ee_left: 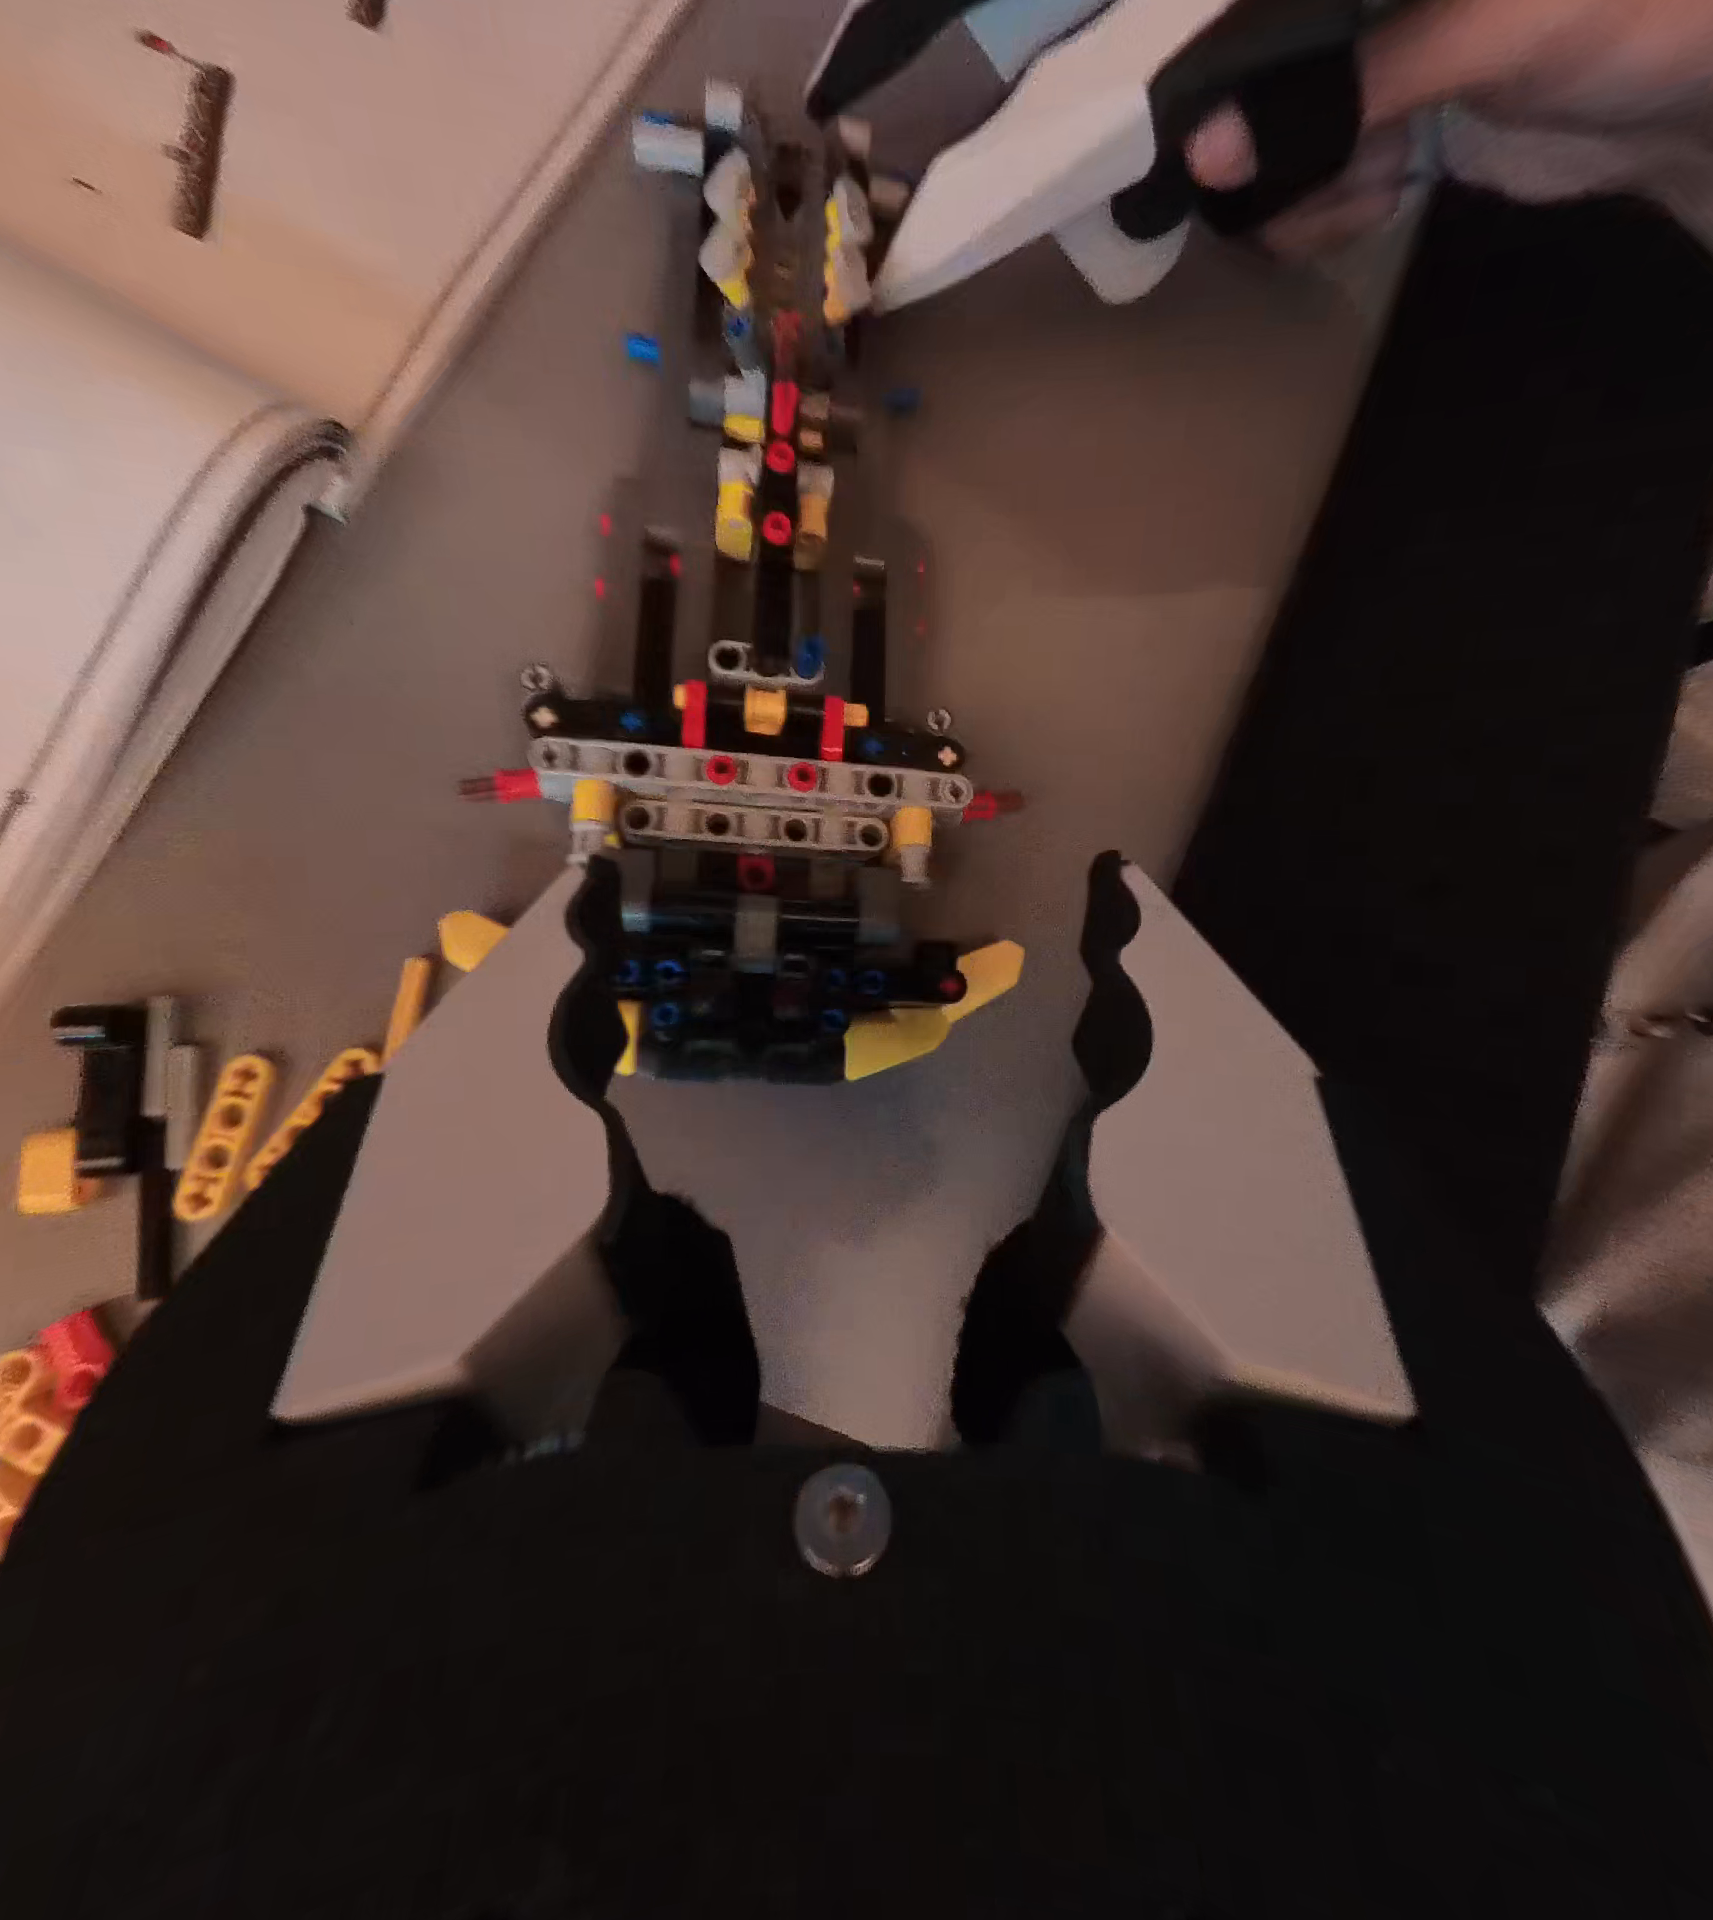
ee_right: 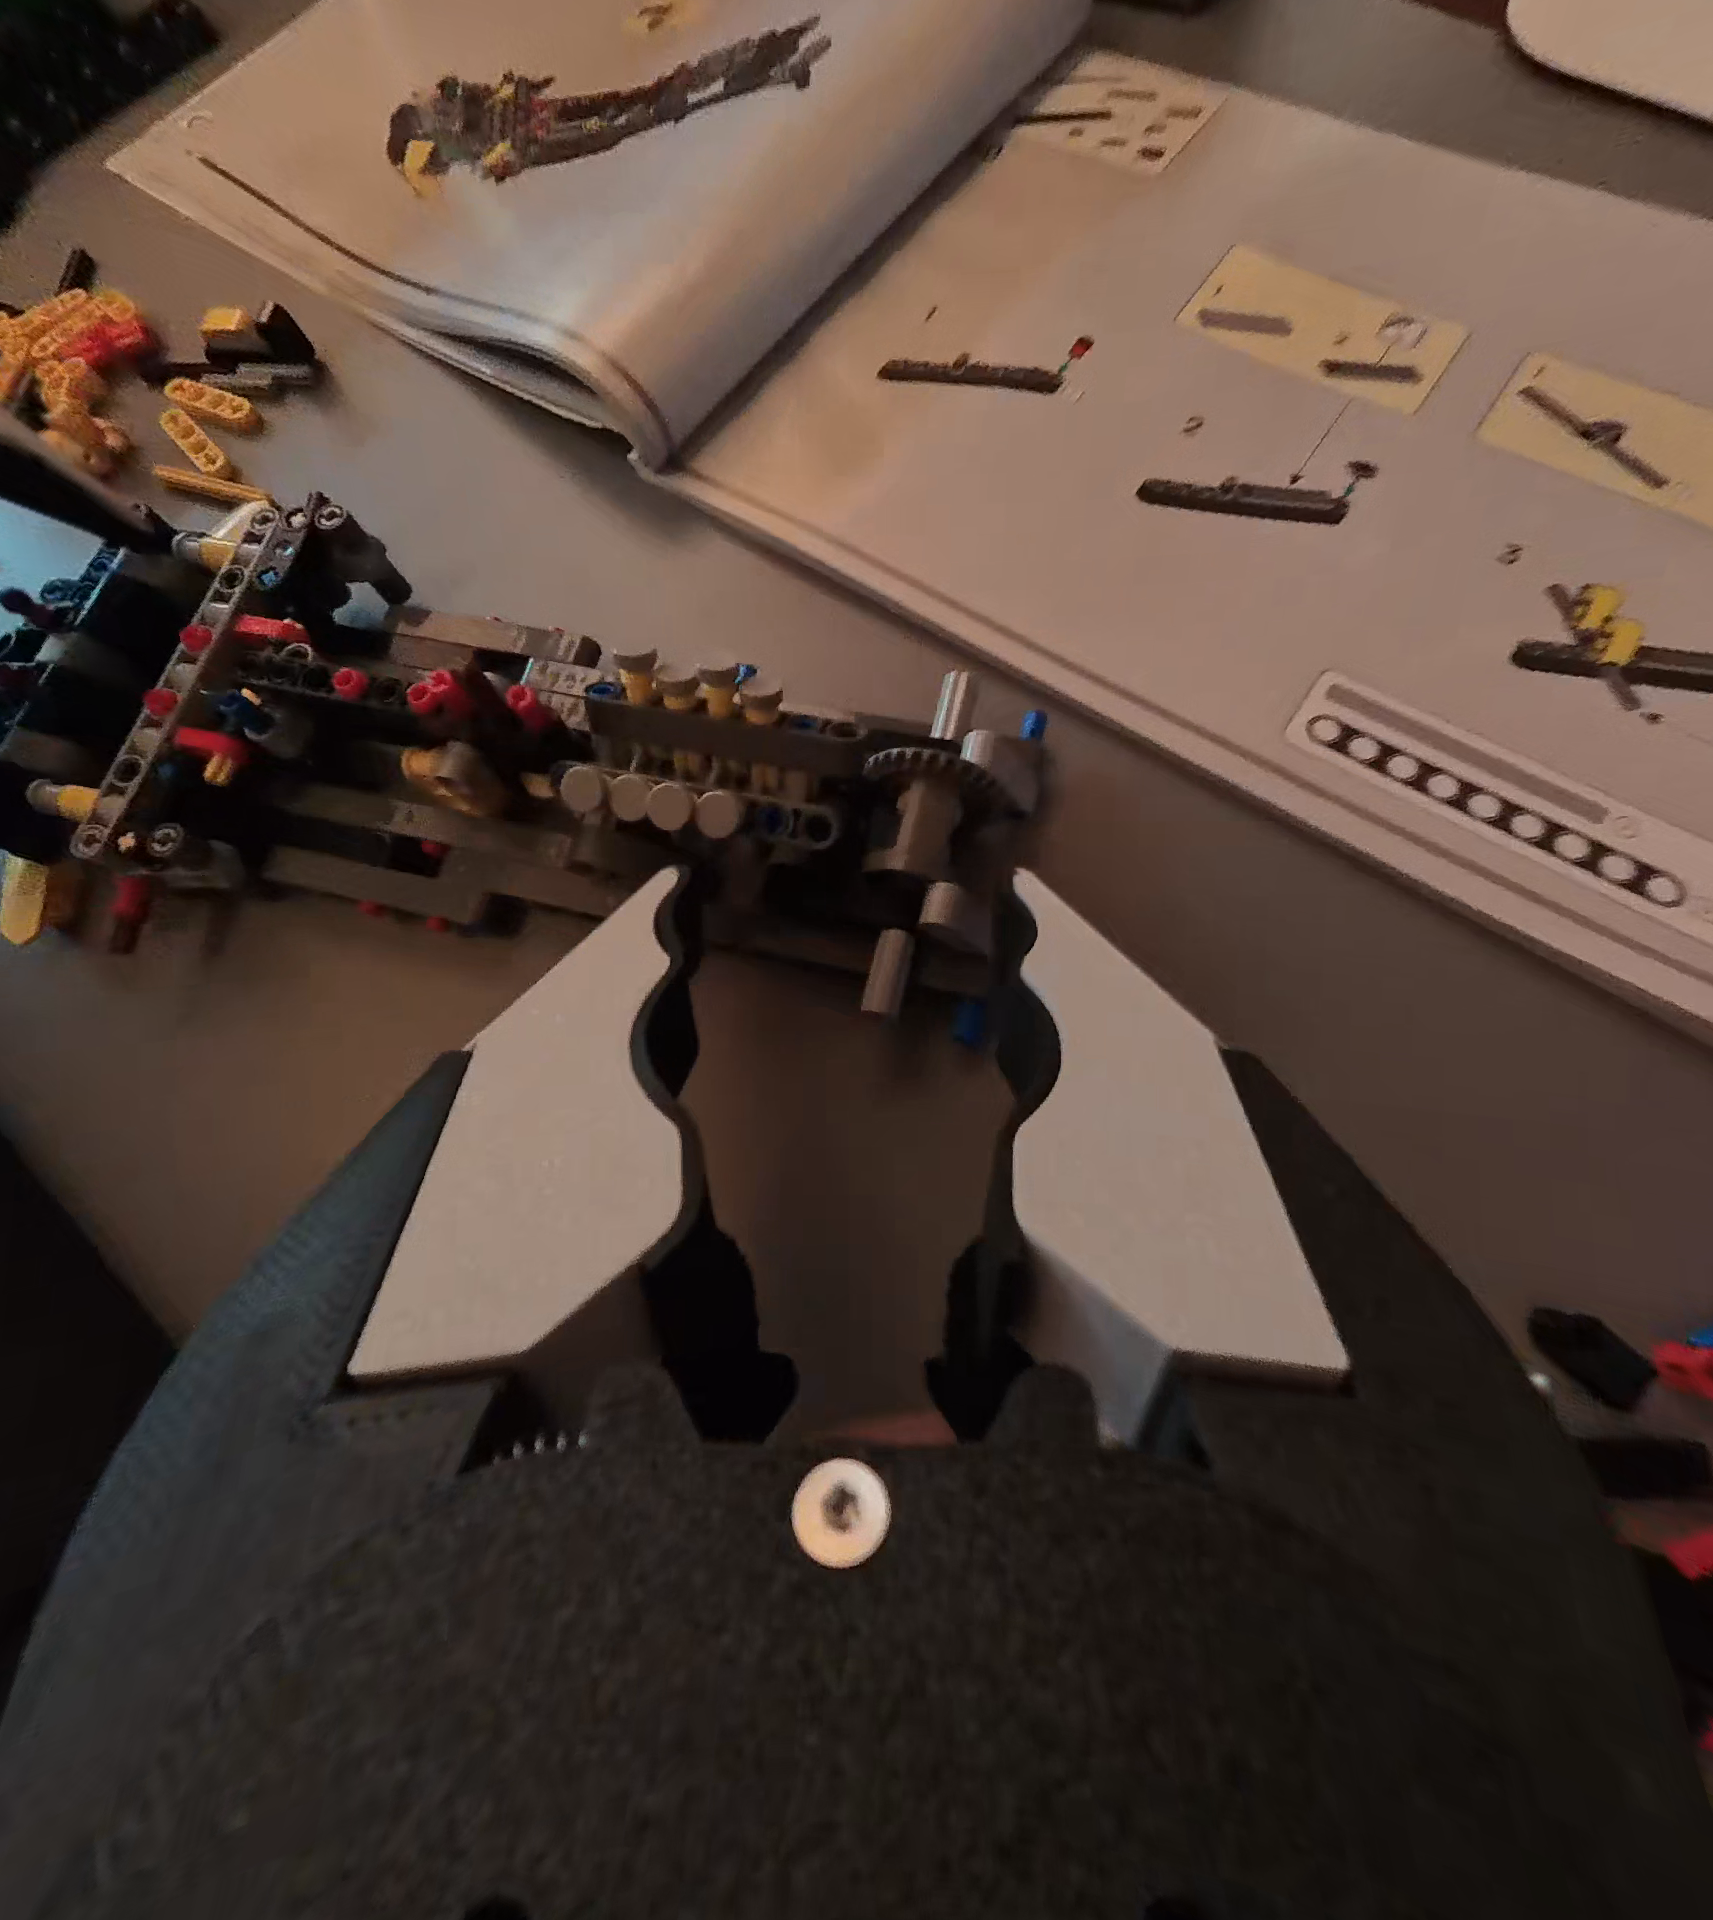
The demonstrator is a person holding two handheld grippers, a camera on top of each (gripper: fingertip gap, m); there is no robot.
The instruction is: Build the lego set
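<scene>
Left wrist view shows my left gripper (ee_left: 847,971) spread wide around the near end of the model (ee_left: 769,769), which lies lengthwise on the table (ee_left: 1091,499); I can't tell if the pads touch it. My right gripper (ee_right: 847,961) is also spread, its tips at the model's gear end (ee_right: 919,790), nothing held. Loose yellow beams (ee_left: 223,1138) lie left, the open manual (ee_right: 1091,436) beyond.

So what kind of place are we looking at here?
Probably a hobby desk at home or in an office: a grey tabletop with an open instruction booklet, a half-built Lego Technic model and loose yellow beams.
</scene>
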